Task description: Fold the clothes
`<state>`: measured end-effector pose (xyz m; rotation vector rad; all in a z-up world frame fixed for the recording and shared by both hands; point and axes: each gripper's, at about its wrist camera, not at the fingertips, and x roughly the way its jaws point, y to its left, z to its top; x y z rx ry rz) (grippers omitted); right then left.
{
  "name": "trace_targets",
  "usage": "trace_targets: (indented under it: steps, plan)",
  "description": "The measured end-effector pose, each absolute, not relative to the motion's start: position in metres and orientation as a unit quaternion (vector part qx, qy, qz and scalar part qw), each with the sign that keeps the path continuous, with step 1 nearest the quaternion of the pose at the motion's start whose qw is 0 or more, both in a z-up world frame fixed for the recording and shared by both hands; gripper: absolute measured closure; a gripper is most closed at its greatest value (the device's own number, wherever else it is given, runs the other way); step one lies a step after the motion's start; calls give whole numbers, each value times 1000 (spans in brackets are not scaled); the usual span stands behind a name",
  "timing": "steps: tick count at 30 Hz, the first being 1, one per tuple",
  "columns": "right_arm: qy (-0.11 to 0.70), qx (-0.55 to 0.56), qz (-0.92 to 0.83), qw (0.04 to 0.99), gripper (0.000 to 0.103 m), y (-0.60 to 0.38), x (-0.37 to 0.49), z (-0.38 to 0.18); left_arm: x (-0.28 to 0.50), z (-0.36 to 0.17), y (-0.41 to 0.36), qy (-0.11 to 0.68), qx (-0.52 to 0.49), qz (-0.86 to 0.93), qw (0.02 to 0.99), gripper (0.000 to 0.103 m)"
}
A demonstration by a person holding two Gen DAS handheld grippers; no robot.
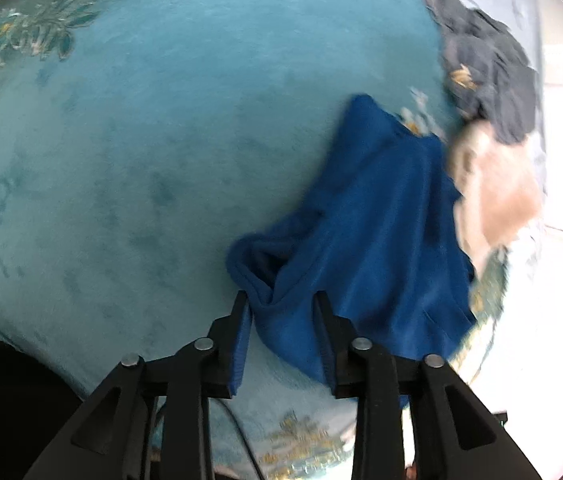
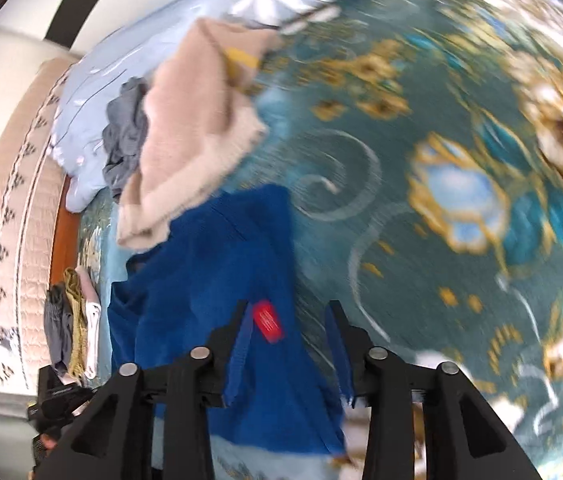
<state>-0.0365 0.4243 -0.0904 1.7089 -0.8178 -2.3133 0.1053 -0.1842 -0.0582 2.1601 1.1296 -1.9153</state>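
Observation:
A royal-blue garment point(image 1: 377, 216) lies crumpled on a teal patterned bedspread point(image 1: 161, 120). My left gripper point(image 1: 281, 300) is open, its jaws either side of a bunched blue edge, just above it. In the right wrist view the same blue garment point(image 2: 209, 264) shows a red label point(image 2: 268, 321). My right gripper point(image 2: 290, 307) is open over the garment's edge by the label. A beige knit garment point(image 2: 197, 136) overlaps the blue one's far end; it also shows in the left wrist view point(image 1: 493, 188).
A dark grey garment point(image 1: 481, 64) lies beyond the beige one, also in the right wrist view point(image 2: 125, 128). A pale blue pillow point(image 2: 85, 92) sits by the padded headboard point(image 2: 5, 216). A small stack of folded clothes point(image 2: 73, 328) lies near the bed's edge.

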Motion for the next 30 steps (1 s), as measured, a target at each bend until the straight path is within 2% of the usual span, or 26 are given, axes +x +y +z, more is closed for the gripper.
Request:
trace_targets:
  steps: [4, 8, 12, 15, 17, 23, 28, 30]
  plan:
    - [-251, 570, -779, 72, 59, 409, -62, -93, 87, -44, -142, 375, 677, -633, 8, 71]
    - [-250, 571, -778, 70, 59, 402, -78, -99, 27, -29, -136, 376, 643, -665, -59, 69]
    - [-254, 573, -775, 80, 59, 398, -82, -100, -59, -57, -84, 271, 616, -736, -69, 66]
    - [-246, 572, -778, 81, 59, 397, -84, -99, -59, -48, -97, 193, 612, -762, -81, 65]
    - [-243, 574, -778, 82, 59, 396, -86, -98, -68, -53, -101, 169, 613, -767, -90, 65]
    - [-175, 581, -790, 93, 59, 383, -92, -96, -86, -69, -91, 178, 593, -774, -130, 65]
    - [-173, 569, -794, 123, 59, 382, -90, -92, -88, -80, -79, 148, 603, -769, -154, 65]
    - [-173, 564, -796, 136, 60, 382, -90, -91, -89, -86, -79, 142, 610, -764, -154, 77]
